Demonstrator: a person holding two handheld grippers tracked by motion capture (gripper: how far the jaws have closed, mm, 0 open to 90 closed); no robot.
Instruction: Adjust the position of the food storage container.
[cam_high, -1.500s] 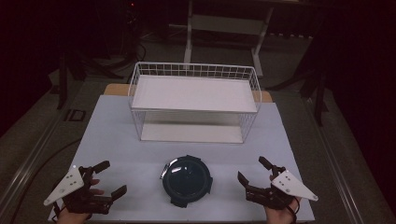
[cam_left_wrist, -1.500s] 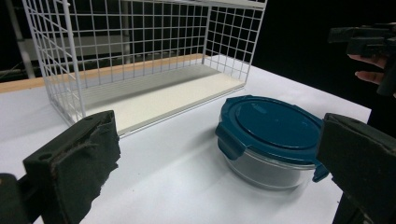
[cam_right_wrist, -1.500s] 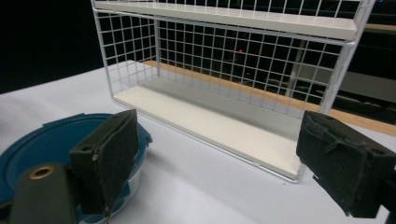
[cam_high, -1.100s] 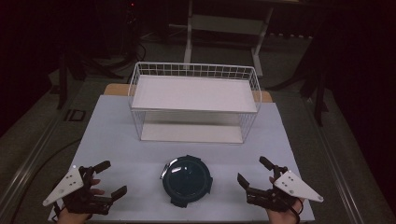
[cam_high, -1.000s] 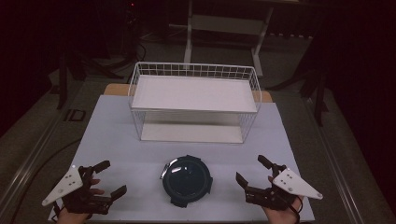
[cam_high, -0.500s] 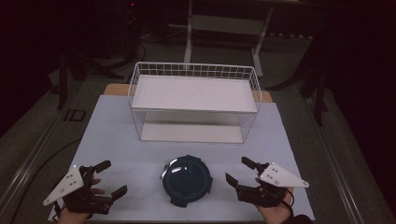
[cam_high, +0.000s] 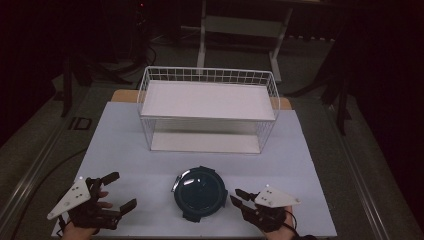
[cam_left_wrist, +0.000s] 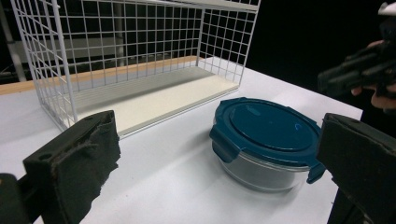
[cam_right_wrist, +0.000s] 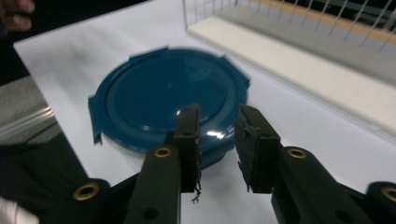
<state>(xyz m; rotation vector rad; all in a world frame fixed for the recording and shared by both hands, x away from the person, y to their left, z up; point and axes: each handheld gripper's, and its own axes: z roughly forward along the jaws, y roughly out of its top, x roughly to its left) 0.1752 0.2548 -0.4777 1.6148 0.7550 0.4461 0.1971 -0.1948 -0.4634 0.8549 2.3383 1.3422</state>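
Your right gripper (cam_right_wrist: 217, 135), jaws nearly together, aims at the round blue-lidded glass container (cam_high: 199, 191); your left gripper (cam_high: 107, 196) waits wide apart.

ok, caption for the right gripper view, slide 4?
Right gripper, jaws narrowly parted, aimed at the blue lid of a container on the white table, wire rack behind.

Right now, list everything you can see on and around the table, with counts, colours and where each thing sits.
Container: one, glass with a dark blue clip lid, near edge of the table, centre.
Wire rack: one, white, two white shelves, far half of the table.
Table: one, white top, wooden edge showing behind the rack.
Left tool: one, black, jaws wide apart, left of the container.
Right tool: one, black, jaws narrowly apart, close to the container's right side.
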